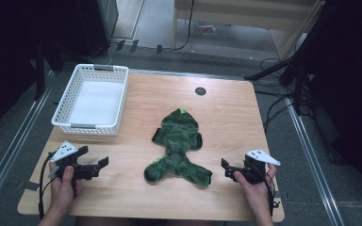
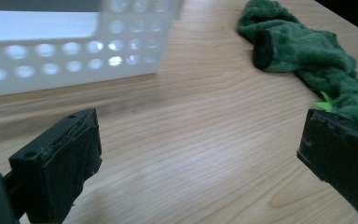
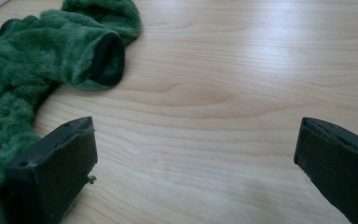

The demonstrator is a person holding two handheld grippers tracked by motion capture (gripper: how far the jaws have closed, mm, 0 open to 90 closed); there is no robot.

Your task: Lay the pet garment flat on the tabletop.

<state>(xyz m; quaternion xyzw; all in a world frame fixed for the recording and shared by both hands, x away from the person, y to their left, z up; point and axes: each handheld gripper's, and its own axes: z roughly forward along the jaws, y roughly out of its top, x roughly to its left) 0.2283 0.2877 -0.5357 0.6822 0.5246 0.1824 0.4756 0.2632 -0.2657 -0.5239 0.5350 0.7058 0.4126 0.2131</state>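
We've got the green fleece garment (image 1: 179, 148) spread flat in the middle of the frame on the desk (image 1: 231, 113), white basket (image 1: 92, 100) at upper left. Our left gripper (image 1: 101, 165) sits at lower left, our right gripper (image 1: 226, 168) at lower right, both with jaws wide and holding nothing. The risk, we'd judge: pinching just one fluffy layer, so the fleece slips out or drags crooked across the wood.
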